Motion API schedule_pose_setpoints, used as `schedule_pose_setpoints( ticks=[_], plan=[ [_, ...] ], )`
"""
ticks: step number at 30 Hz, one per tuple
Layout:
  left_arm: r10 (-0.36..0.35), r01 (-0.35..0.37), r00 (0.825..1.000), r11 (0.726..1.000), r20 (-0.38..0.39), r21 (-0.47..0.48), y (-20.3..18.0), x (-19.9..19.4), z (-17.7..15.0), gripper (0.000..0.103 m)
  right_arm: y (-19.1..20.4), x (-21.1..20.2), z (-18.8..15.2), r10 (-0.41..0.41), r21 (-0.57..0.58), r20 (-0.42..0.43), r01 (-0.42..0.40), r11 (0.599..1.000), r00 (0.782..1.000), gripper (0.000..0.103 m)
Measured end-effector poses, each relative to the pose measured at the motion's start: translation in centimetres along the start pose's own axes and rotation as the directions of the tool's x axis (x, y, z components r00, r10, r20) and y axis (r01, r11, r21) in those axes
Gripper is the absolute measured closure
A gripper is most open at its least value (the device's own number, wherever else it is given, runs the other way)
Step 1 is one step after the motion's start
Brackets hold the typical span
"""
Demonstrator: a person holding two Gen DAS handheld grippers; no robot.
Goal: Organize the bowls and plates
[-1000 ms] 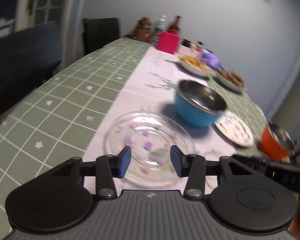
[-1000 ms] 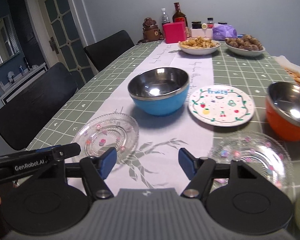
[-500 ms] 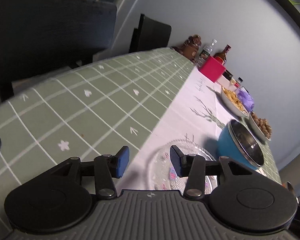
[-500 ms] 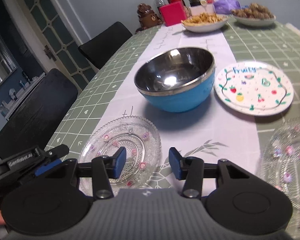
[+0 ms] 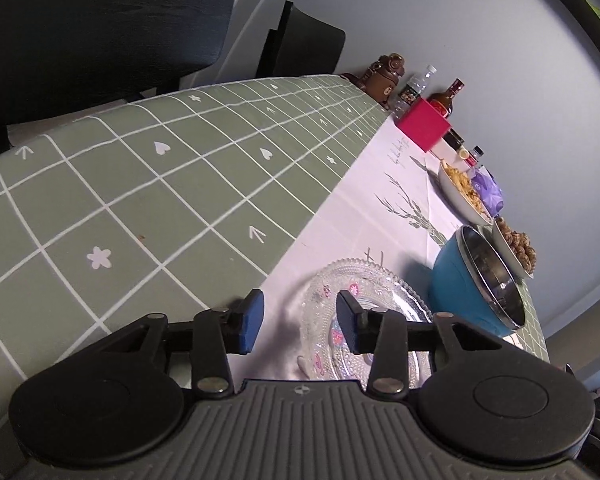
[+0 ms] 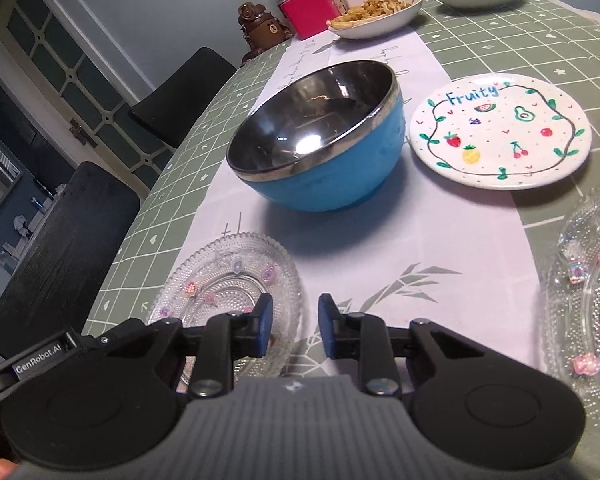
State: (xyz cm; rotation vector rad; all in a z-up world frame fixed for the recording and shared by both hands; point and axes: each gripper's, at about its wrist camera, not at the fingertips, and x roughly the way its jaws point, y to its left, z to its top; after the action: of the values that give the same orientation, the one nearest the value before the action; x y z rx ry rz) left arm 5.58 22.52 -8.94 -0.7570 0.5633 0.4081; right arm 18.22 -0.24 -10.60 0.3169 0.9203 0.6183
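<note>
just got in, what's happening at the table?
A person holds a gripper in each hand, both closing in on the same clear glass plate near the table edge. The left gripper straddles its left rim and the right gripper its right rim; both sets of jaws have just been closing, with no firm grip visible yet. The blue bowl, fruit plate and second glass plate sit untouched.

blue bowl (image 6: 320, 152), green checked tablecloth (image 5: 160, 184)
</note>
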Motion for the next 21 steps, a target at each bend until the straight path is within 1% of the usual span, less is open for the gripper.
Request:
schedule_pose_setpoints(
  ticks=[1, 2, 4, 5, 6, 10, 12, 15, 21],
  plan=[
    [-0.004, 0.004, 1.000, 1.000, -0.007, 0.001, -0.1, 0.1, 0.0, 0.063, 0.2, 0.2, -0.1, 0.003, -0.004, -0.004, -0.003, 1.000, 1.000, 0.085],
    [-0.008, 0.008, 1.000, 1.000, -0.012, 0.002, -0.1, 0.2, -0.1, 0.066, 0.4, 0.2, -0.2, -0.001, -0.008, 0.001, 0.002, 1.000, 1.000, 0.086],
    [-0.015, 0.015, 1.000, 1.000, -0.019, 0.000, -0.3, 0.3, -0.3, 0.071, 0.5, 0.3, -0.3, -0.011, -0.018, 0.013, 0.011, 1.000, 1.000, 0.090],
    [-0.021, 0.021, 0.999, 1.000, -0.027, 0.004, -0.4, 0.5, -0.3, 0.077, 0.4, 0.3, -0.4, -0.009, -0.016, 0.016, 0.010, 1.000, 1.000, 0.092],
    [-0.020, 0.021, 0.999, 1.000, -0.025, 0.011, -0.5, 0.5, -0.4, 0.079, 0.3, 0.4, -0.4, -0.006, -0.009, 0.017, 0.007, 1.000, 1.000, 0.094],
    [-0.006, 0.007, 1.000, 0.999, -0.024, 0.044, -1.0, 0.5, -0.6, 0.080, -0.2, 0.4, -0.2, 0.004, 0.010, 0.012, -0.004, 1.000, 1.000, 0.095],
    [-0.009, 0.010, 1.000, 0.999, -0.030, 0.039, -1.0, 0.5, -0.6, 0.081, -0.2, 0.3, -0.2, -0.004, 0.003, 0.012, 0.004, 1.000, 1.000, 0.095],
    [-0.029, 0.029, 0.999, 1.000, -0.044, 0.007, -0.8, 0.4, -0.6, 0.081, -0.4, 0.0, -0.2, -0.007, 0.014, 0.018, 0.007, 1.000, 1.000, 0.095],
    [-0.020, 0.022, 0.998, 0.999, -0.064, 0.029, -1.7, -0.1, -1.5, 0.081, -1.3, -1.6, -0.3, 0.003, 0.027, 0.019, -0.003, 1.000, 1.000, 0.097]
  ],
)
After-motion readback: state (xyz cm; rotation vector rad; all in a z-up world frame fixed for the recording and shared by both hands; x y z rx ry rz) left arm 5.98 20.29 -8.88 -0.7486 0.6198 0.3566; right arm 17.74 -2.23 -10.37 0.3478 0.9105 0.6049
